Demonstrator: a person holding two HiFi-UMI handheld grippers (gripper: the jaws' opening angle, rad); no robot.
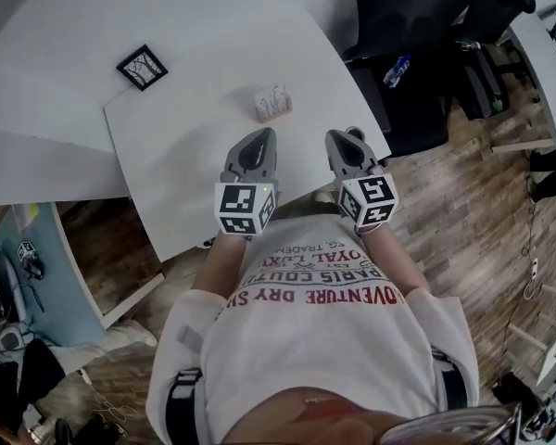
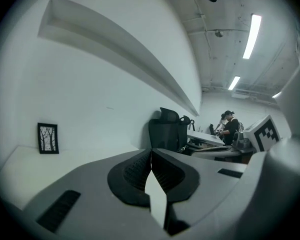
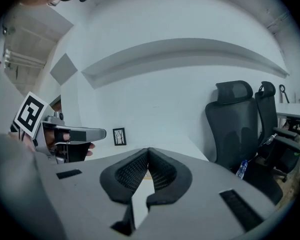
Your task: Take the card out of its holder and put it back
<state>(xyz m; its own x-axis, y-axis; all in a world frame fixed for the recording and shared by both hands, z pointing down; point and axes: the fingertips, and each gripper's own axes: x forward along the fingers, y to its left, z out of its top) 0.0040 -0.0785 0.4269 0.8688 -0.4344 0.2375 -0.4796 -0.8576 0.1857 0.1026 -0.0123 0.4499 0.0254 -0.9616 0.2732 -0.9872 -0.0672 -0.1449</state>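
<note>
Pale, small card holder [image 1: 271, 103] stands near the middle of the white tabletop [image 1: 167, 146], clear of both grippers. At this size the card cannot be told apart from the holder, so whether it sits inside is unclear.

Left gripper [image 1: 261, 134] hovers over the near edge of the tabletop, short of the holder. In the left gripper view its black ribbed pads [image 2: 135, 170] meet along one line, closed on nothing. Right gripper [image 1: 353, 133] is level with it, just to the right, also above the near edge. The right gripper view shows its pads [image 3: 162, 171] pressed together and empty. A tan sliver shows low in the gap behind them, too small to identify.

Black-framed picture of bare trees [image 1: 142, 67] stands upright by the far left corner. Whether it rests on this tabletop or on the white surface behind cannot be told.

Black mesh office chairs [image 3: 235, 119] stand off the right edge, with a clear water bottle [image 3: 241, 168] on the seat of the nearer one.
</note>
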